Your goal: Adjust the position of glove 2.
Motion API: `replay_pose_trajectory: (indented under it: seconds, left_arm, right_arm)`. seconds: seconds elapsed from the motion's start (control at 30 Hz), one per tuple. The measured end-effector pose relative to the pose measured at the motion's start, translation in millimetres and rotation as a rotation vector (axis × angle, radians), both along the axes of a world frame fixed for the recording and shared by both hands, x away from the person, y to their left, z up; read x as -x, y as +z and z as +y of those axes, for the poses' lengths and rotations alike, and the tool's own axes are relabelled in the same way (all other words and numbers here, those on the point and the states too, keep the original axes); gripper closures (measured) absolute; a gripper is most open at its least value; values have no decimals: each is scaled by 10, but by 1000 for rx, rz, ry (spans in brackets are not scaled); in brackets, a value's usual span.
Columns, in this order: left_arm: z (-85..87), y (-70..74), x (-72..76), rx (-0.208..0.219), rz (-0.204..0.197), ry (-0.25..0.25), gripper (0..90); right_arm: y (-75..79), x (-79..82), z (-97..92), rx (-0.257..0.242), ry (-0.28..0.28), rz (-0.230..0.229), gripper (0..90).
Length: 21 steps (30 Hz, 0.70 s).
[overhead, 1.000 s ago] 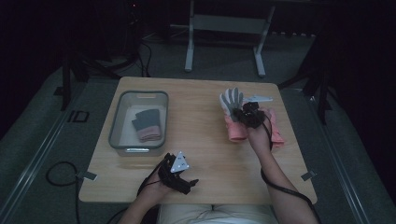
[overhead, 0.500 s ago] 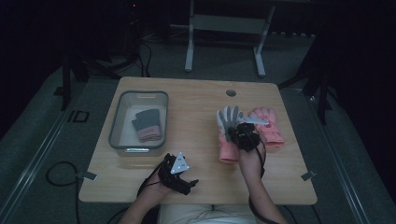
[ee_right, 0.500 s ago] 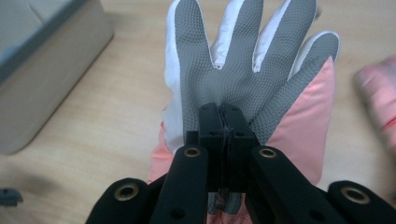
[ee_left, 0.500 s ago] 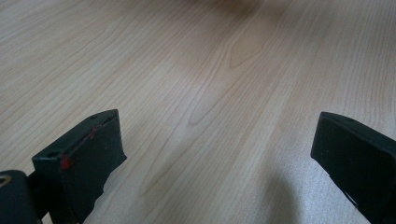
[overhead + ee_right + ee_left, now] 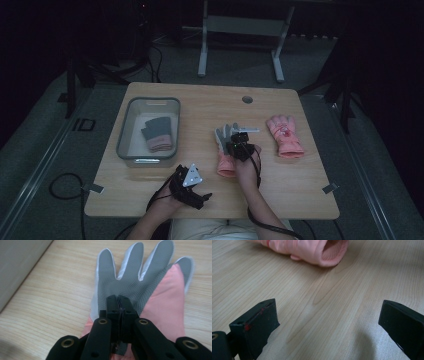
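A: What is the right gripper (image 5: 239, 141) doing?

B: Its jaws are pressed together, pinching the grey palm fabric of a glove (image 5: 140, 287). The glove's fingers fan out ahead of the jaws, and its pink cuff runs back underneath the gripper, towards the person's wrist.

A: Is the glove on the table (image 5: 200, 107)?

B: It lies over the wood below the gripper; I cannot tell whether the pinched part is raised.

A: And the left gripper (image 5: 192, 186)?

B: Its jaws are spread wide with bare wood between them. The pink cuff lies ahead of them, well apart.

A: Anything else nearby?

B: A second pink glove (image 5: 284, 134) lies off to the right gripper's right. A tray (image 5: 131, 131) holding a grey glove (image 5: 157, 134) sits ahead of the left gripper, to its left.
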<state>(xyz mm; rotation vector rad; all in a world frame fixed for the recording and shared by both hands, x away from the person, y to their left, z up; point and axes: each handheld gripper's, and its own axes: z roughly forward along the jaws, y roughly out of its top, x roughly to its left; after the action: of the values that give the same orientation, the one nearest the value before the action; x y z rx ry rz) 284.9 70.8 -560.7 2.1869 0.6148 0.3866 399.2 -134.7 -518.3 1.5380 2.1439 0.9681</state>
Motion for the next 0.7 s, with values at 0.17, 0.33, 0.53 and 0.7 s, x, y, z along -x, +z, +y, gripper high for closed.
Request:
replay_pose_trajectory:
  seconds: [0.17,0.33,0.53,0.7]
  left_arm:
    - [9,-8,-9,13,9,2,21]
    - [1,-12,-4,3,5,-6,21]
    - [3,-15,-9,1,8,-4,21]
    - [1,-18,-11,0,9,-5,21]
  right_arm:
    - [-136,-63,49,6,8,29,858]
    - [-153,-109,59,21,42,30,849]
    - [-158,-117,67,43,80,23,841]
    - [-93,-93,32,23,97,20,804]
